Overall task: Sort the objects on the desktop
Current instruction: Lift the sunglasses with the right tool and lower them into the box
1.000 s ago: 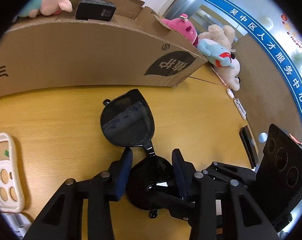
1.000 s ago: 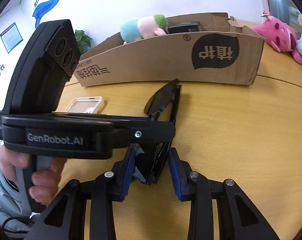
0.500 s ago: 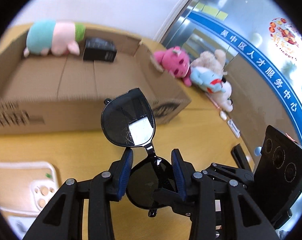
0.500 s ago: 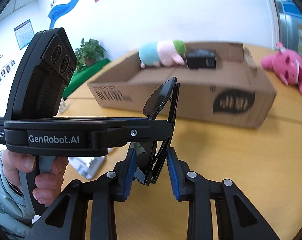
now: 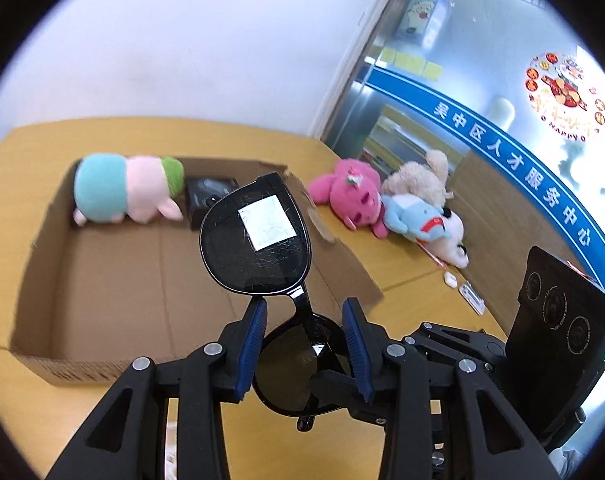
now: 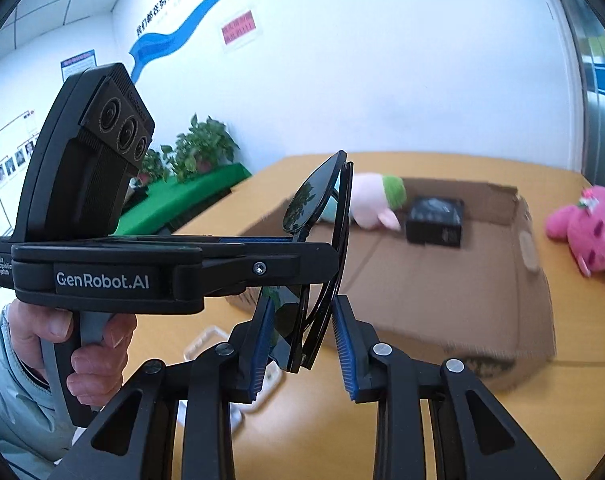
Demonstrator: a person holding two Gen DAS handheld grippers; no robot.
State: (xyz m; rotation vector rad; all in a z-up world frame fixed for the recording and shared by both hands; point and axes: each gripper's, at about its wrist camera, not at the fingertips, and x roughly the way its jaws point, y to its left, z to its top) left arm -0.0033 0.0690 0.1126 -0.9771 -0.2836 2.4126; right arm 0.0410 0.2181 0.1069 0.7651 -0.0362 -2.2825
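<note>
The folded black-framed dark-lensed sunglasses (image 5: 258, 240) have been lifted off the yellow wooden surface (image 5: 406, 292) – clenched by left gripper (image 5: 304, 350) and right gripper (image 6: 300, 340) jaws, both just tightened – toward the open brown cardboard box (image 5: 114, 272), drop-in judged next.

black sunglasses (image 5: 258, 240), brown cardboard box (image 5: 114, 280)

The sunglasses (image 5: 258, 240) hid part of the black box (image 5: 206, 196) inside the cardboard box (image 5: 102, 280), whose near wall was blurred in the right wrist view. The white phone case (image 6: 206, 340) showed only in slivers behind the fingers (image 6: 258, 352). The small white items (image 5: 468, 290) beside the plush toys (image 5: 386, 204) were too small to identify.
</note>
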